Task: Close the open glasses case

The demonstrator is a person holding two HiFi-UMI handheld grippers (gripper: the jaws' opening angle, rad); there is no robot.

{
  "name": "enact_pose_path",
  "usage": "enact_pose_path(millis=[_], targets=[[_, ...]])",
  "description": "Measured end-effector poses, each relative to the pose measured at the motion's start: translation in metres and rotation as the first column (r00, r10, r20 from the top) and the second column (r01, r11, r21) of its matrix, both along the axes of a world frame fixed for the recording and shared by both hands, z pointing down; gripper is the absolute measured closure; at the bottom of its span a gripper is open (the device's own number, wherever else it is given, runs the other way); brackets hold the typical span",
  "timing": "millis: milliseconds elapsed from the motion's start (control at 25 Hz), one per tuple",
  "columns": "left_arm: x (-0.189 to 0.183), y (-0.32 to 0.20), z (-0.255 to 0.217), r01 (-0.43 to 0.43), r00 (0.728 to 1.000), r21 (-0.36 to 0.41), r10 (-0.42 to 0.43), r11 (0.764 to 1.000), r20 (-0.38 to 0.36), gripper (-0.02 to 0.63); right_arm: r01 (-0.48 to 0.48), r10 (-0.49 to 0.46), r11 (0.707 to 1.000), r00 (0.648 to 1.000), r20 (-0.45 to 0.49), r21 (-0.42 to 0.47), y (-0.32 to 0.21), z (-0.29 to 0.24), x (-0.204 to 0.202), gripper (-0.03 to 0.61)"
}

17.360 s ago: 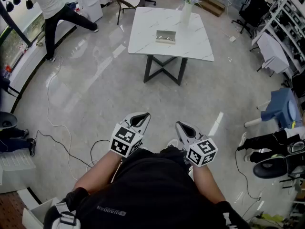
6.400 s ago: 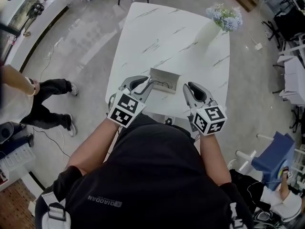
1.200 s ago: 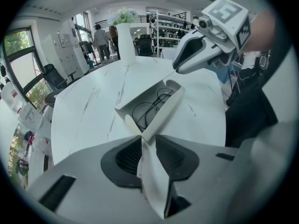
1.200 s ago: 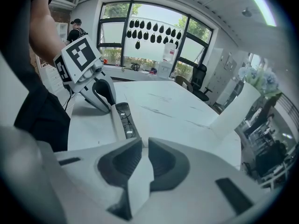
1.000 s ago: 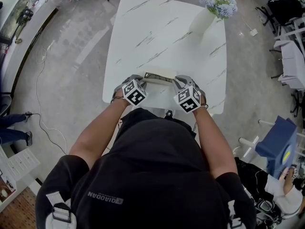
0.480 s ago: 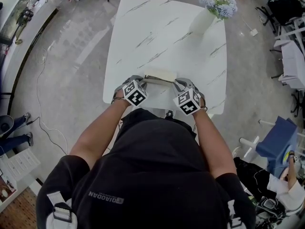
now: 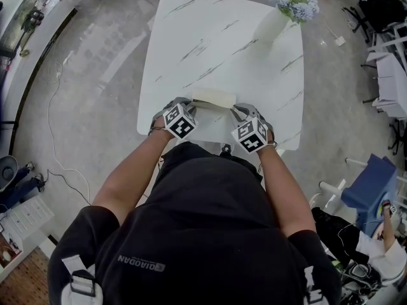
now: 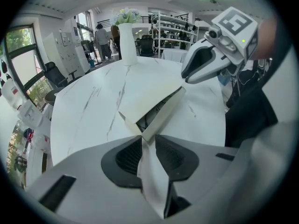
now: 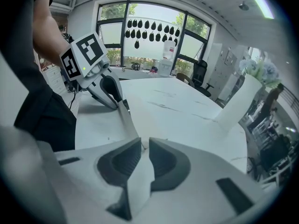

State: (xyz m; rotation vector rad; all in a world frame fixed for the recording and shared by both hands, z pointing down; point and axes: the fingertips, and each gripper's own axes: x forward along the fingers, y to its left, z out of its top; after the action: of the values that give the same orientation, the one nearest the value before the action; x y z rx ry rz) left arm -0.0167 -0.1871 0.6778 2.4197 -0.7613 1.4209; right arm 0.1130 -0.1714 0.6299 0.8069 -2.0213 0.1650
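My left gripper (image 8: 148,141) and right gripper (image 9: 145,148) each have their jaws pinched on one end of the glasses case (image 7: 214,98), lid slightly ajar, at the near edge of the table (image 7: 210,37). A vase (image 7: 270,25) stands at the table's far right corner.

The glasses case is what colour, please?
The glasses case is cream, clearest in the left gripper view.

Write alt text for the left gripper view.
The left tool pinches the near corner of a cream rectangular glasses case, its lid ajar, on a white marble table. The right tool meets the case's far end; a white vase stands beyond.
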Motion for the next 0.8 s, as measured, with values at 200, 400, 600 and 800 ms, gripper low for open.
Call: enact_pose_path(millis=[200, 400, 600, 800], targets=[[0.000, 0.001, -0.001, 0.003, 1.000, -0.001, -0.003, 1.000, 0.000, 0.519, 0.005, -0.005, 1.000, 1.000, -0.002, -0.008, 0.003, 0.002, 0.000, 0.529], [0.000, 0.001, 0.001, 0.003, 1.000, -0.002, -0.003, 1.000, 0.001, 0.518, 0.019, -0.019, 1.000, 1.000, -0.015, -0.013, 0.004, 0.006, -0.001, 0.529], [0.002, -0.001, 0.001, 0.004, 1.000, -0.002, -0.004, 1.000, 0.001, 0.518, 0.035, -0.035, 0.999, 0.999, -0.028, -0.022, 0.007, 0.012, -0.001, 0.529], [0.003, -0.001, 0.001, 0.004, 1.000, -0.005, -0.004, 1.000, 0.002, 0.518, 0.035, -0.037, 0.999, 0.999, -0.037, -0.035, 0.009, 0.019, 0.000, 0.529]])
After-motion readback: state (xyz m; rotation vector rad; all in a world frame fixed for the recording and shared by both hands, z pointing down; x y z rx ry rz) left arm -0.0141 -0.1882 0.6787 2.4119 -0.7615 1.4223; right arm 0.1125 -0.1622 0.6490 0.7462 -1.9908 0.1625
